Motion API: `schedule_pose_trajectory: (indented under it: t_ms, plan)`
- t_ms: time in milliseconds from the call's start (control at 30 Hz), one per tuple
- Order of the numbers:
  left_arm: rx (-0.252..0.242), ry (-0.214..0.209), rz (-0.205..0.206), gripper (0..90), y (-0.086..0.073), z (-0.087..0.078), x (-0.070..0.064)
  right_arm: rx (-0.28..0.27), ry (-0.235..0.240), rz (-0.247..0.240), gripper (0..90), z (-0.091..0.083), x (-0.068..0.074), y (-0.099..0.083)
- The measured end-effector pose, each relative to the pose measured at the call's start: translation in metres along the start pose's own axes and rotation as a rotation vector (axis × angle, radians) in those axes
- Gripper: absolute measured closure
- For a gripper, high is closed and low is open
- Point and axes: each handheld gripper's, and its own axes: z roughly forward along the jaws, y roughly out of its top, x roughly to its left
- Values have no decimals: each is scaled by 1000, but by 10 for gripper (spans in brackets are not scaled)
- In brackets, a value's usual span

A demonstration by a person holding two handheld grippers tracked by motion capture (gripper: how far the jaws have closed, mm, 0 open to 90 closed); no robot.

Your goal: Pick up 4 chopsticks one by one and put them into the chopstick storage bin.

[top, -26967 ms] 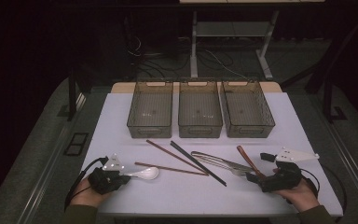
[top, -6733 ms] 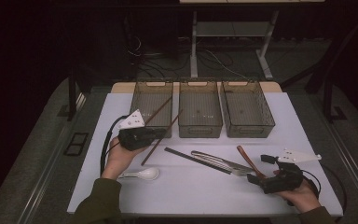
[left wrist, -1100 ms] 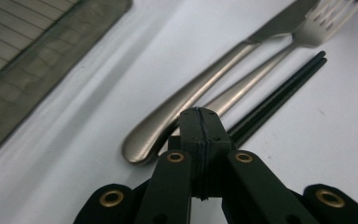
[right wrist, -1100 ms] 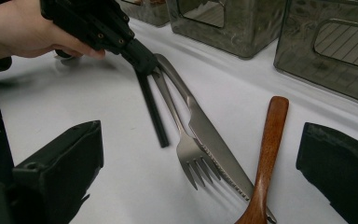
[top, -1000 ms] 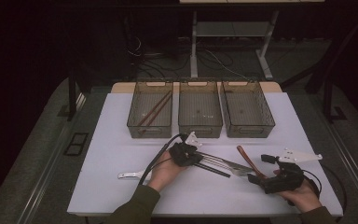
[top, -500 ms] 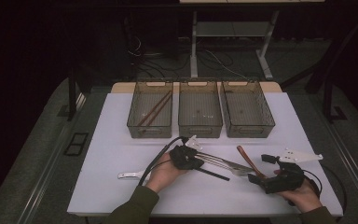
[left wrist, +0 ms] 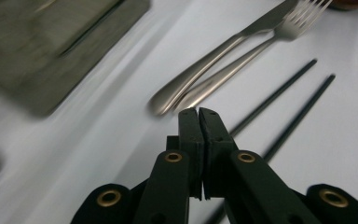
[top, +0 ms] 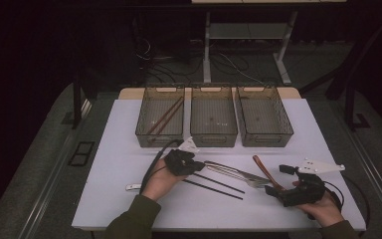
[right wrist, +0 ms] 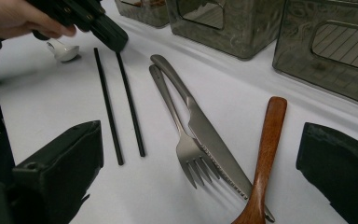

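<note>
Two black chopsticks (top: 214, 183) next, near the tabletop's front edge.
Left gripper (left wrist: 199, 113) pressed together: spread first, then pinch both sticks near their ends.

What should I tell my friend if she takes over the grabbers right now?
Left gripper: shut, holding nothing, at the handle ends of the knife and fork, beside the black chopsticks.
Right gripper: open, resting by the wooden spoon.
Done: brown chopsticks lie in the left bin.
Left: black chopsticks, knife, fork, wooden spoon and white spoon remain on the table; the middle bin and right bin look empty.
</note>
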Motion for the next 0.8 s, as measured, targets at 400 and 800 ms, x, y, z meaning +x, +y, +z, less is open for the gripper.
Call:
schedule_pose_trajectory:
  t_ms: [400, 800]
  plan:
    - [-167, 56, -89, 538, -56, -62, 9, 10, 7, -4, 7, 2, 0, 0]
    - [-282, 66, -140, 220, -91, -79, -10, 53, 56, -57, 11, 13, 4, 19]
